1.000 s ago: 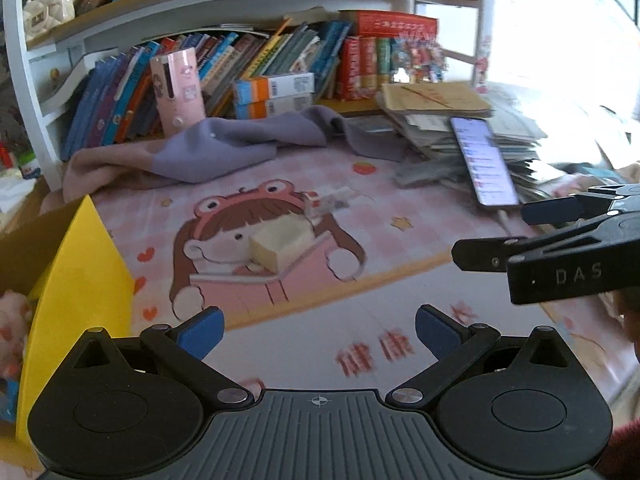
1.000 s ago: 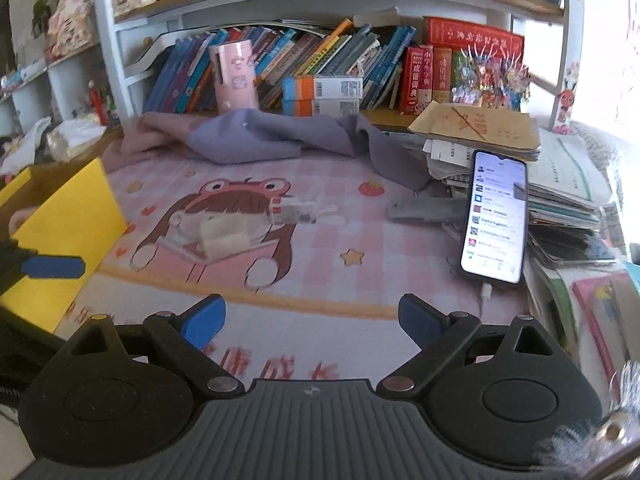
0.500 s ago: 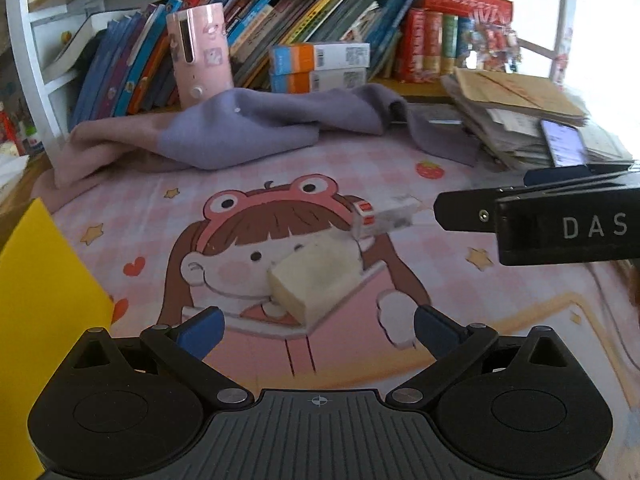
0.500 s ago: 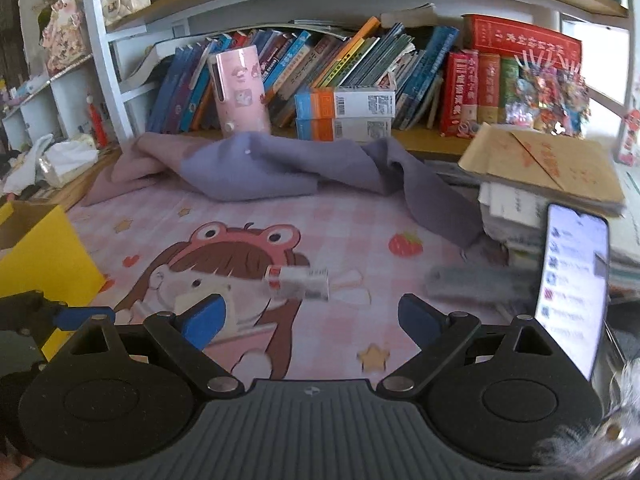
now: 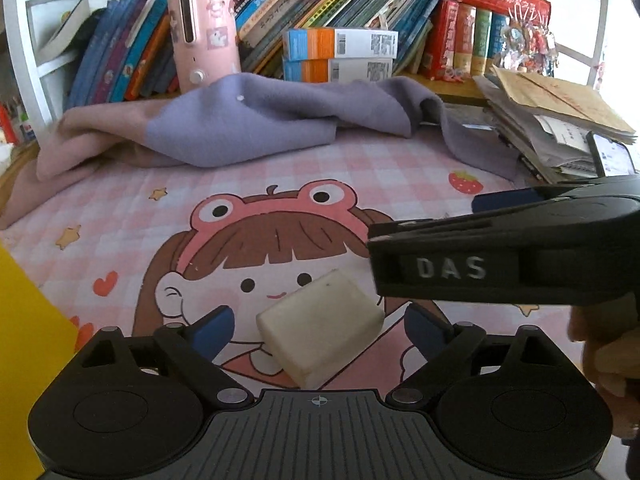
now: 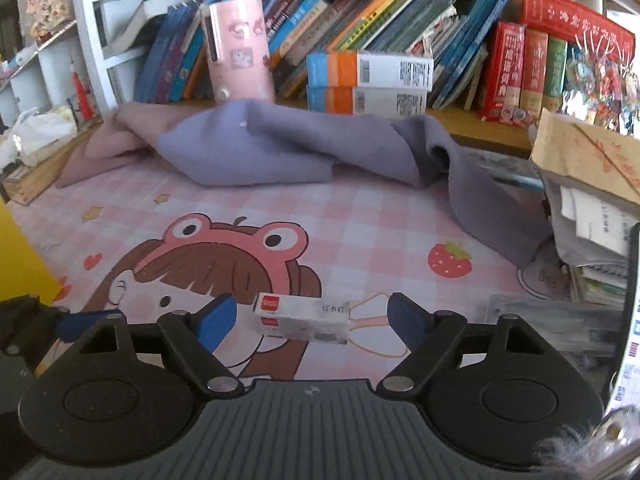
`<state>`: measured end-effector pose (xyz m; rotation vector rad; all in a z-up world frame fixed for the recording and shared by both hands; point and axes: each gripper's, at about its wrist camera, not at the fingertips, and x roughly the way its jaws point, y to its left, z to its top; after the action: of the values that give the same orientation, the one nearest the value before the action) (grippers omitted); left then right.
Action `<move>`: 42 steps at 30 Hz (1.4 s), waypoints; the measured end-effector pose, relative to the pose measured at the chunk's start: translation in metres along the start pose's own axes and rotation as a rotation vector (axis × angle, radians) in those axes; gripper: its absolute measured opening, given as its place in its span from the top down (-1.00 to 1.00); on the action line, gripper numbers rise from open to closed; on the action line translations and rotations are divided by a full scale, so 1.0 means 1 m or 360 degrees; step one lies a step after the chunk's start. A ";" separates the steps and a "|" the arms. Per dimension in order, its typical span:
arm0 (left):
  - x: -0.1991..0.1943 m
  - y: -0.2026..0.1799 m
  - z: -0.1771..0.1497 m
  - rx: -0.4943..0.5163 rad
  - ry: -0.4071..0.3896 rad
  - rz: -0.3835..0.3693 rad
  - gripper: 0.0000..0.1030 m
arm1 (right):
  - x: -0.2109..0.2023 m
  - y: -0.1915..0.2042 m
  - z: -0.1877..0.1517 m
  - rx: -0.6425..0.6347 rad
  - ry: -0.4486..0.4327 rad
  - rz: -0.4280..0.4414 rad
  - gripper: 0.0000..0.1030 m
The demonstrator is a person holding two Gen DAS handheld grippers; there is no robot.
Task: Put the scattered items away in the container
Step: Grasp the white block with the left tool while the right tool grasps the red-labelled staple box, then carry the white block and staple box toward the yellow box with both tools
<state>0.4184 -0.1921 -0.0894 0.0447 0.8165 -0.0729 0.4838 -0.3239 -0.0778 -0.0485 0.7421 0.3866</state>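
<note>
Left wrist view showed the left tongs [image 5: 318, 330] low over the cartoon girl on the pink desk mat [image 5: 360, 176], with the pale eraser block [image 5: 320, 328] lying on the girl's chin, between the two blue pads. The jaws had just been closing a little but stood wide, and neither pad touched the block, so nothing was held. The block lay turned at an angle to the jaws. I judged that a good grasp needed a small roll of the wrist first, so that the pads met two flat sides and not the corners, and then a slow closing with the block kept centred.

The right tongs [image 6: 308, 318] were just to the right of the girl's face, over the small staple box [image 6: 302, 318], which lay flat on the mat beside her hair. Its jaws had also just been closing, with the box between them, but a gap remained on both sides, so it held nothing. The box lay lengthwise across the opening; I think that closing evenly on its short ends would keep it from turning.

The yellow container [image 5: 28, 360] stood to the left of the girl, at the mat's edge. Both things were not yet inside it.
</note>
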 end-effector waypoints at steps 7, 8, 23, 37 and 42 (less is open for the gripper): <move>0.009 0.005 0.000 -0.0015 0.0020 0.0018 -0.55 | 0.022 -0.006 -0.006 0.0002 0.0082 0.0011 -0.21; 0.009 0.006 0.001 -0.0020 0.0018 0.0016 -0.51 | 0.022 -0.006 -0.007 -0.0004 0.0075 0.0007 -0.12; -0.011 0.008 0.004 -0.0006 0.0023 -0.0057 0.15 | -0.012 -0.024 -0.008 0.0104 0.0022 0.0032 -0.03; -0.093 0.015 -0.020 -0.0034 0.0035 -0.0145 0.15 | -0.084 -0.002 -0.038 -0.0019 0.0068 0.0192 -0.03; -0.128 0.018 -0.031 -0.0051 0.0029 -0.0179 0.16 | -0.115 0.014 -0.050 -0.0075 0.0078 0.0273 -0.03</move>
<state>0.3097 -0.1658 -0.0170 -0.0307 0.8377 -0.1658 0.3691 -0.3572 -0.0362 -0.0389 0.7884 0.5682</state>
